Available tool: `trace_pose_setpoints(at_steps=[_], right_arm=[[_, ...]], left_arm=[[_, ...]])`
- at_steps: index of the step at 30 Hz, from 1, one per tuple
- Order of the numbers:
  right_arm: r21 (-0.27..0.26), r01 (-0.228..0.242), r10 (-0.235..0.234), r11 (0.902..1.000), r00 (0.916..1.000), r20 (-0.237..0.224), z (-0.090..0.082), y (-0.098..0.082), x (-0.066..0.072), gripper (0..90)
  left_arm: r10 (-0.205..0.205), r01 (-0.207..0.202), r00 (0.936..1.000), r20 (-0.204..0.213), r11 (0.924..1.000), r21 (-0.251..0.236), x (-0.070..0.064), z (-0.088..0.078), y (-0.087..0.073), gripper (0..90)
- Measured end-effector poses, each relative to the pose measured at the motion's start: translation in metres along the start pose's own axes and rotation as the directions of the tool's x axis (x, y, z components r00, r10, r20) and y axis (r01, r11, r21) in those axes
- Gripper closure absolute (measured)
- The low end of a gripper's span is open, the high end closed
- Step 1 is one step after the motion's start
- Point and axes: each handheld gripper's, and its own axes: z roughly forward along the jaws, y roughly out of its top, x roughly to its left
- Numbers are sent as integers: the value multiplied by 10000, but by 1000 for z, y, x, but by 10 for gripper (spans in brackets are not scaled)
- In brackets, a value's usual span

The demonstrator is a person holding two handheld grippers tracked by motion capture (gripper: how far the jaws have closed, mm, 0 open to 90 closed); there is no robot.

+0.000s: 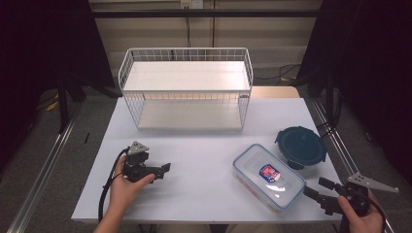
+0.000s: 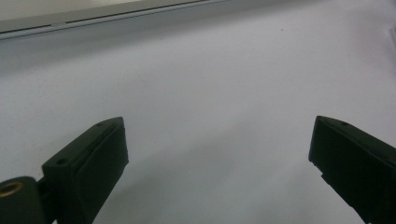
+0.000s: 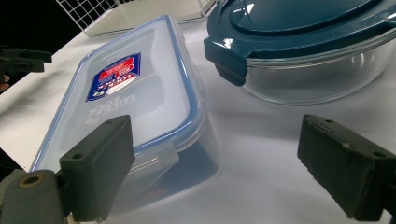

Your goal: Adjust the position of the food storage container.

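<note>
A clear rectangular box [image 1: 268, 177] with a blue-rimmed lid and a red and blue label lies at the front right of the white table [image 1: 204, 145]. Behind it stands a round glass container [image 1: 299, 145] with a dark teal lid. My right gripper [image 1: 318, 187] is open just right of the box's near corner, pointing left. In the right gripper view the box [image 3: 140, 88] is ahead on the left, the round container [image 3: 303, 51] ahead on the right, and the right gripper [image 3: 219, 140] holds nothing. My left gripper [image 1: 163, 171] rests open at the front left, and the left gripper [image 2: 219, 154] has bare table between its jaws.
A white two-tier wire rack [image 1: 187, 87] stands at the back middle of the table, both shelves bare; its lower corner [image 3: 116, 14] shows in the right gripper view. Dark curtains and metal rails flank the table. The table's front edge runs just before both hands.
</note>
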Motion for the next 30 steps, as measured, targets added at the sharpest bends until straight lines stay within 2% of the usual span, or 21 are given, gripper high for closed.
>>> trace_pose_setpoints(at_steps=[2, 11, 14, 15, 20, 22, 23, 24, 30], right_arm=[[-51, 40, -40, 10000, 10000, -24, 1, 1, -1, 102], [-66, -60, 59, 10000, 9999, -149, 1, 0, -1, 102], [-32, -156, 155, 9999, 9996, -240, 2, 0, -1, 102], [-92, -112, 110, 9999, 9997, -219, 3, 0, -1, 102], [101, 26, -22, 9999, 9992, -399, 6, 0, 1, 104], [186, 48, -41, 9998, 9993, -377, 7, -1, 2, 119], [207, -92, 100, 9997, 9991, -401, 6, -1, 2, 142], [134, -43, 48, 9999, 9991, -420, 5, -1, 2, 160], [-83, -444, 440, 9990, 9982, -415, -1, -1, 1, 241]], left_arm=[[111, -111, 9999, 40, 9999, 101, 1, -1, 0, 45], [-5, 5, 10000, 14, 10000, 55, 0, -1, 0, 46], [-61, 61, 10000, 28, 10000, 13, 0, -1, 0, 45], [-217, 217, 9998, -9, 9997, -81, -1, 0, -1, 45], [-81, 81, 10000, 49, 9999, 63, 2, -1, -1, 45], [-70, 70, 10000, 28, 9999, 76, 2, 0, -1, 46], [-182, 182, 9998, 49, 9998, -7, 1, 1, -1, 46], [-242, 242, 9997, 53, 9997, -44, 1, 1, -1, 46], [-320, 320, 9995, 27, 9994, -122, 1, 2, 0, 46]])
